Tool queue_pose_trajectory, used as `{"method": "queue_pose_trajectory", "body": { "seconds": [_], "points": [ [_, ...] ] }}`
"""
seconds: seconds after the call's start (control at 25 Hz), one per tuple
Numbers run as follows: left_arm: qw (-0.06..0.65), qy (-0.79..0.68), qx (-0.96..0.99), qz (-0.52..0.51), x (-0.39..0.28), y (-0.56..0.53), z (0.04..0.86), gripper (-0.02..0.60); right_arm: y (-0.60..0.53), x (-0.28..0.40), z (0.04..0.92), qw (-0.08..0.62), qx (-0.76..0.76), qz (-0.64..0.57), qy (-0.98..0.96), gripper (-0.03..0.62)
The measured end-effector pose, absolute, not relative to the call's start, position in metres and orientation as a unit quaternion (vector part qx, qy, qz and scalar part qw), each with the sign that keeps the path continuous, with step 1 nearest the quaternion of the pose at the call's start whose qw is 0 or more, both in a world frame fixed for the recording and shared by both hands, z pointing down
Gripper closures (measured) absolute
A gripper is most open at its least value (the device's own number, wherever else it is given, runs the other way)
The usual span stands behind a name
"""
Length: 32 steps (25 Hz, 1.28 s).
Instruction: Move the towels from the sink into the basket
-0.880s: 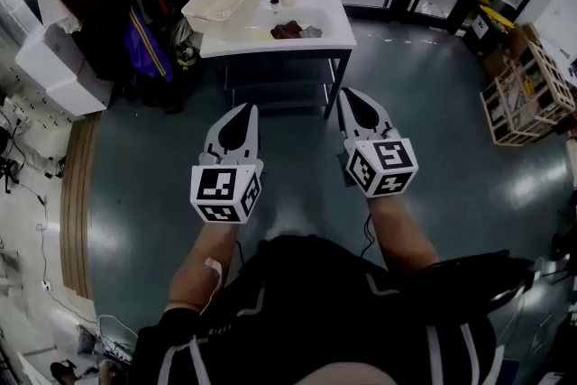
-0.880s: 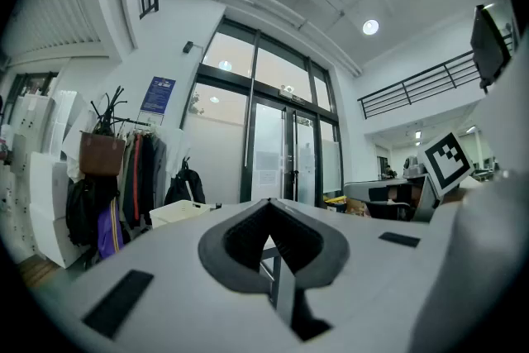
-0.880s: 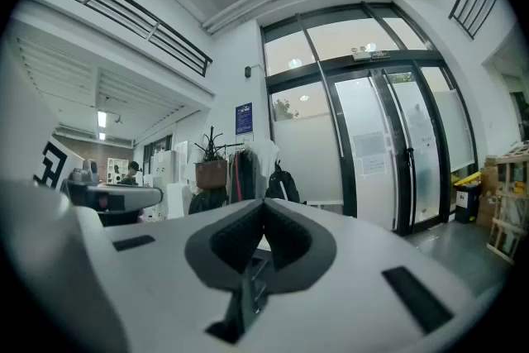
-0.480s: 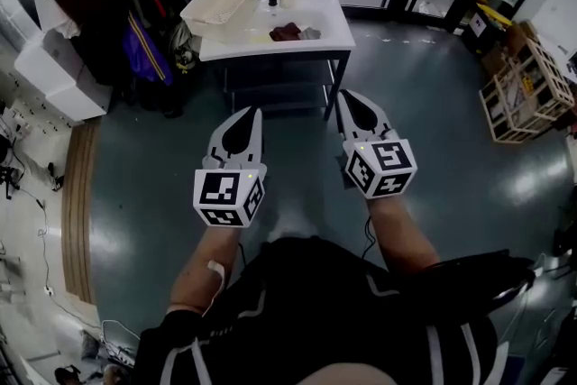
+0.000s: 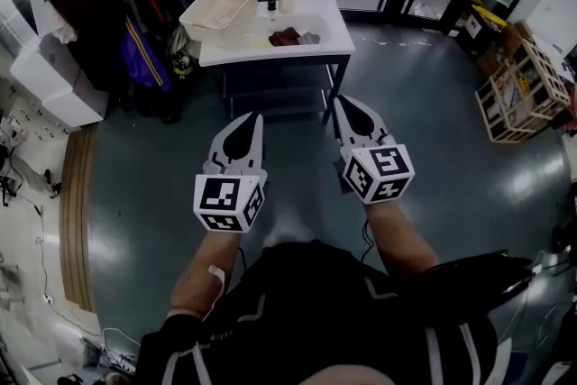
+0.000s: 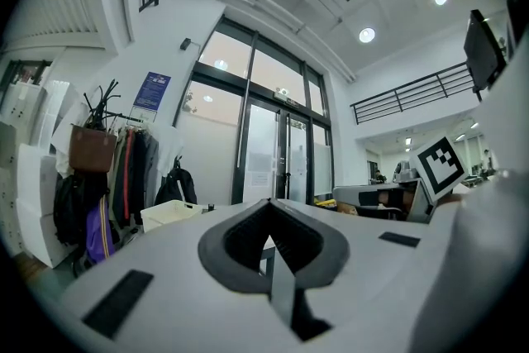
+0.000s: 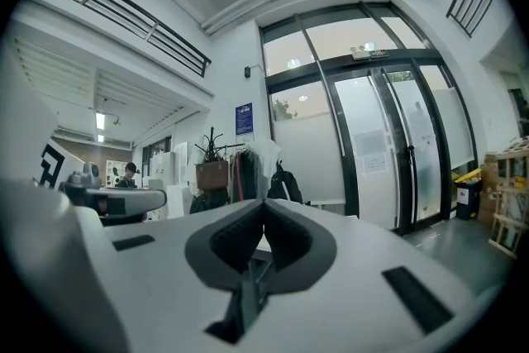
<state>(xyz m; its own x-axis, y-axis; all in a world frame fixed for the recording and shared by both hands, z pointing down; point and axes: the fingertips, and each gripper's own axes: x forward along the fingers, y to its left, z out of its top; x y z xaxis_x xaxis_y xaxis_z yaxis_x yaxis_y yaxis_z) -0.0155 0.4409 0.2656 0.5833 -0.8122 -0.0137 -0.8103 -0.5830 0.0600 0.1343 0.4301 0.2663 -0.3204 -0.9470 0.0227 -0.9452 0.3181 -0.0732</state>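
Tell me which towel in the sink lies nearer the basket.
The dark red towel. The grey towel lies beyond it, on the side away from the basket.

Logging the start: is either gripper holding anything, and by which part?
Nothing is held: the left gripper and right gripper are both shut, empty.

glossy floor (image 5: 442,113), plastic basket (image 5: 219,10), cloth towels (image 5: 287,36)

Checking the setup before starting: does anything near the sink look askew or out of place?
The white basket sits skewed on the table's left corner, apparently overhanging its edge. The towels lie in the sink; nothing looks spilled.
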Motion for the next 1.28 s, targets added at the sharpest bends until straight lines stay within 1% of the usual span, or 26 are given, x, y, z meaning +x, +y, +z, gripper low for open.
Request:
{"method": "queue_pose_trajectory", "body": {
  "seconds": [0.12, 0.32, 0.48, 0.8, 1.04, 1.28],
  "points": [
    [0.033, -0.443, 0.896, -0.024, -0.023, 0.438, 0.269, 0.58, 0.427, 0.125, 0.269, 0.008, -0.585, -0.035, 0.81, 0.586],
    [0.072, -0.427, 0.901, -0.031, -0.039, 0.428, 0.28, 0.58, 0.423, 0.112, 0.282, -0.003, -0.591, -0.045, 0.805, 0.585],
    [0.079, -0.404, 0.911, -0.032, -0.038, 0.424, 0.285, 0.58, 0.422, 0.107, 0.29, -0.005, -0.594, -0.048, 0.803, 0.585],
    [0.044, -0.425, 0.904, -0.025, -0.03, 0.385, 0.283, 0.58, 0.375, 0.118, 0.285, -0.002, -0.587, -0.035, 0.809, 0.585],
    [0.029, -0.443, 0.896, -0.016, -0.011, 0.335, 0.281, 0.58, 0.319, 0.142, 0.283, 0.003, -0.576, -0.035, 0.816, 0.585],
    [0.038, -0.465, 0.884, -0.016, 0.009, 0.279, 0.285, 0.58, 0.265, 0.169, 0.284, 0.005, -0.563, -0.032, 0.826, 0.585]
  ]
}}
